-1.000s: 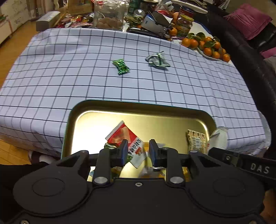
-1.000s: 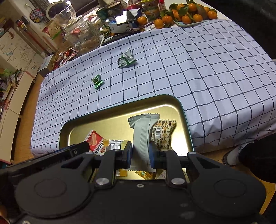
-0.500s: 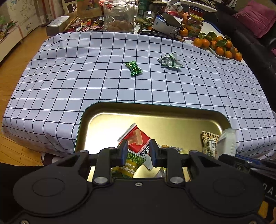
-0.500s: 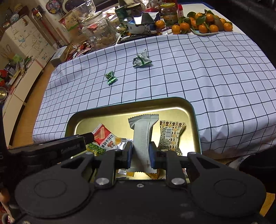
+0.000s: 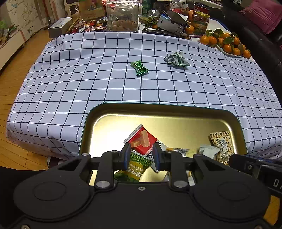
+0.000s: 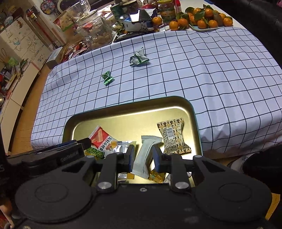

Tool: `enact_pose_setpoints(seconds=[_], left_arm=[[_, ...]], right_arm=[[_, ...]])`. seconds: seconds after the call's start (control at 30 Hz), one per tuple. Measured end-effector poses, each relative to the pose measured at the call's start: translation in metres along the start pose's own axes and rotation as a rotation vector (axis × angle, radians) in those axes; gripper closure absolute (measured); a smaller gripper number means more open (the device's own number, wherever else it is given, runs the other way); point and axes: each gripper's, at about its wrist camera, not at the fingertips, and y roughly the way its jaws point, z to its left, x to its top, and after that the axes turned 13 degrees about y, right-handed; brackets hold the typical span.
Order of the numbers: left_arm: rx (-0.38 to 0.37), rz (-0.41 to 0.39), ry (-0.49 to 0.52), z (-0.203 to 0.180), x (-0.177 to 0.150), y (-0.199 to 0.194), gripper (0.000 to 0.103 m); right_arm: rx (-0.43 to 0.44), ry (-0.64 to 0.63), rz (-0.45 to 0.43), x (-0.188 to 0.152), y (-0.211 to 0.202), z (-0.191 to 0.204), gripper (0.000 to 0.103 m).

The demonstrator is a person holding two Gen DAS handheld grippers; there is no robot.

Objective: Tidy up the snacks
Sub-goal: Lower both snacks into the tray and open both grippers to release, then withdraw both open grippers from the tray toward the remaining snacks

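A gold tray (image 5: 158, 110) (image 6: 192, 112) at the table's near edge holds a red packet (image 5: 142, 141) (image 6: 101, 140), a green garlic-pea packet (image 5: 137, 167), a patterned beige packet (image 5: 222, 142) (image 6: 171, 135) and a pale grey packet (image 6: 146, 155) (image 5: 208, 151). My left gripper (image 5: 141, 155) hangs open and empty above the red and green packets. My right gripper (image 6: 141, 156) is open, jaws either side of the grey packet, which lies in the tray. A small green candy (image 5: 139, 67) (image 6: 107, 79) and a crumpled white-green wrapper (image 5: 176, 59) (image 6: 138, 58) lie on the checked cloth.
The checked tablecloth (image 5: 88, 79) covers the table. At the far edge stand a glass jar (image 5: 122, 15), boxes, cans and a plate of oranges (image 5: 227, 44) (image 6: 202, 19). Wooden floor (image 5: 10, 74) lies to the left; a dark sofa is at the right.
My right gripper opened and the grey packet dropped from upright in its jaws to lie in the tray. Both grippers drew back and rose slightly over the tray.
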Motion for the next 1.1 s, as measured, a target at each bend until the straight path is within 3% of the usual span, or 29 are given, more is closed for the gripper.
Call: enact_pose_setpoints(seconds=[0.23, 0.37, 0.73, 0.9, 1.1], left_arm=[[0.006, -0.005, -0.007, 0.002, 0.001, -0.001, 0.066], [0.047, -0.036, -0.001, 0.002, 0.000, -0.006, 0.065], [0.134, -0.092, 0.034, -0.004, 0.001, -0.015, 0.063], [0.158, -0.060, -0.004, -0.001, 0.003, -0.013, 0.063], [0.108, 0.032, -0.043, 0.010, 0.004, -0.001, 0.063]], right_arm=[[-0.037, -0.066, -0.081, -0.004, -0.006, 0.007, 0.061], [-0.078, -0.109, -0.142, -0.004, -0.009, 0.011, 0.059], [-0.134, 0.018, -0.018, 0.012, 0.008, -0.005, 0.059], [-0.115, 0.025, 0.077, 0.012, 0.018, -0.006, 0.059], [-0.118, 0.033, 0.106, 0.012, 0.025, -0.004, 0.059]])
